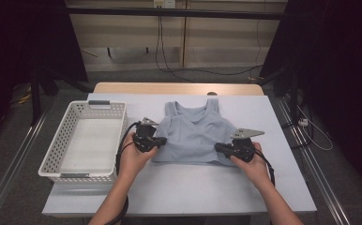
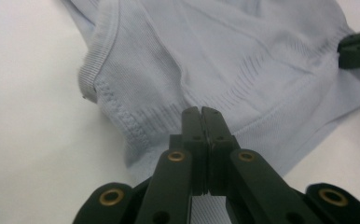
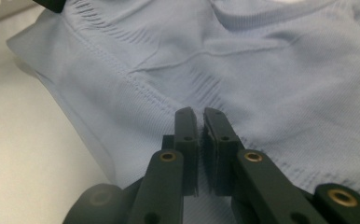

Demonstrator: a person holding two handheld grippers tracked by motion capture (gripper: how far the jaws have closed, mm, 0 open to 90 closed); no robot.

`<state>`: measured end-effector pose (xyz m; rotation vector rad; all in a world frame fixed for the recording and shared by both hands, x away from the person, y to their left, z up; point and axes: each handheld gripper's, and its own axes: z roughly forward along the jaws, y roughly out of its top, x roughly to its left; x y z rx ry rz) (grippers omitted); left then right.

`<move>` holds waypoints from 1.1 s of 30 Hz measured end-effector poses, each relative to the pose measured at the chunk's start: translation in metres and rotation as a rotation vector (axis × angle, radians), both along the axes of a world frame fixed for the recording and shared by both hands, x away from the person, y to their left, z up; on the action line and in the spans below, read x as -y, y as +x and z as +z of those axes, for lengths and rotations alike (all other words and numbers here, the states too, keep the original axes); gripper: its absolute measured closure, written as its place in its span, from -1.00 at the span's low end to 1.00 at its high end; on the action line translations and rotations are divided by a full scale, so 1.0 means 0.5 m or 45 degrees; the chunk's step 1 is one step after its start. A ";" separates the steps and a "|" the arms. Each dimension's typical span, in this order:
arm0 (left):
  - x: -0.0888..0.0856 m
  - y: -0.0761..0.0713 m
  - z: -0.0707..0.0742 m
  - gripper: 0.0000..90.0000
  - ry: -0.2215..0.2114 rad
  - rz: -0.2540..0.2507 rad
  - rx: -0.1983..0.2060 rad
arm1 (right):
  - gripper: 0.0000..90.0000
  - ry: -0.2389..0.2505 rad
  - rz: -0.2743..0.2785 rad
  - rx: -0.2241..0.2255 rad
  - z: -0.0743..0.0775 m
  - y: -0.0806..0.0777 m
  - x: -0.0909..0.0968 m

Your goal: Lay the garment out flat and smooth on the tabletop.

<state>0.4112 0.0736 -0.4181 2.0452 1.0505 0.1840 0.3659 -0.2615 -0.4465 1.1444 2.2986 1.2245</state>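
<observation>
Left hand-held gripper (image 1: 162, 140) sits at the left lower edge of the pale blue tank top (image 1: 195, 133), jaws closed tight; in the left gripper view (image 2: 201, 112) the two black jaws meet with the fabric's hem running under them, so it looks pinched on the cloth. Right hand-held gripper (image 1: 219, 147) is at the right lower edge of the same top, jaws nearly together; in the right gripper view (image 3: 200, 114) a thin fold of blue knit shows in the slit between them, gripped. Top lies flat on the counter (image 1: 263, 187), straps toward the far side, hem toward the person, roughly mid-counter. Ribbed hem and stitched seams clear in both gripper views (image 2: 243, 60) (image 3: 271, 70). No brand, label or readable writing on the top or either gripper. White perforated plastic basket (image 1: 57, 154) stands on the counter's left part, just beside the left hand (image 1: 134, 159), apart from the top. Right hand (image 1: 254, 166) holds its gripper from the near side. Cables trail from both grippers back along the forearms.
</observation>
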 end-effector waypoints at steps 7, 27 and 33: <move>-0.006 0.015 -0.022 0.99 0.092 0.022 -0.026 | 0.88 -0.044 0.006 -0.001 -0.002 0.005 -0.023; -0.014 0.008 -0.034 0.32 0.111 0.070 -0.035 | 0.10 -0.083 -0.091 0.016 -0.004 -0.016 -0.002; -0.023 0.004 -0.032 -0.06 0.105 0.103 -0.027 | -0.05 -0.084 -0.197 0.034 0.011 -0.044 0.047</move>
